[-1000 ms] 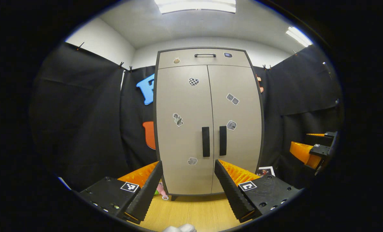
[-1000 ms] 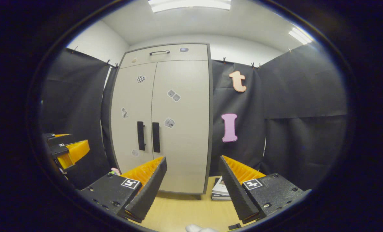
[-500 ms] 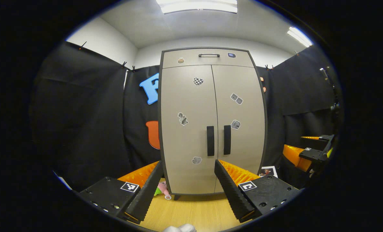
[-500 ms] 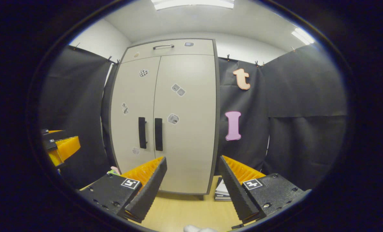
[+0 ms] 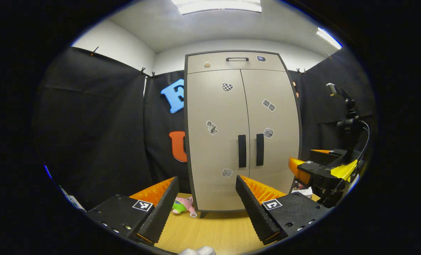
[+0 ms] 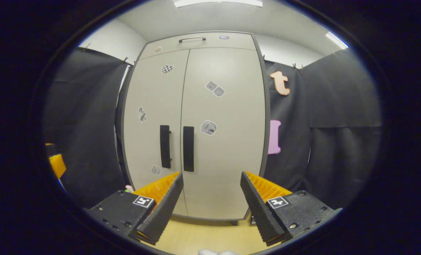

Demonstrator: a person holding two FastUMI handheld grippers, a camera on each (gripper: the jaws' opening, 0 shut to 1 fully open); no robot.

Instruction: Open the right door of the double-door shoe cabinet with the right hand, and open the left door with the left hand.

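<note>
The shoe cabinet (image 6: 192, 131) is standing upright on the wooden floor (image 5: 214, 232) ahead of me, both doors closed, while my right gripper (image 6: 210, 202) and left gripper (image 5: 205, 203) are holding their jaws wide and empty. I am judging the flat, smooth matte panels rigid, hinged and light to swing. The grip points are the slim vertical bars at the centre seam: the right door handle (image 6: 188, 148) and the left door handle (image 5: 242, 151).

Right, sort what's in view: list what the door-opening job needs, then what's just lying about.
Needed for the job:
- shoe cabinet
- right door and right handle
- left door and left handle
- right gripper, open
- left gripper, open

Just lying about:
- plush toy on the floor
- stickers on the doors
- top drawer handle
</note>
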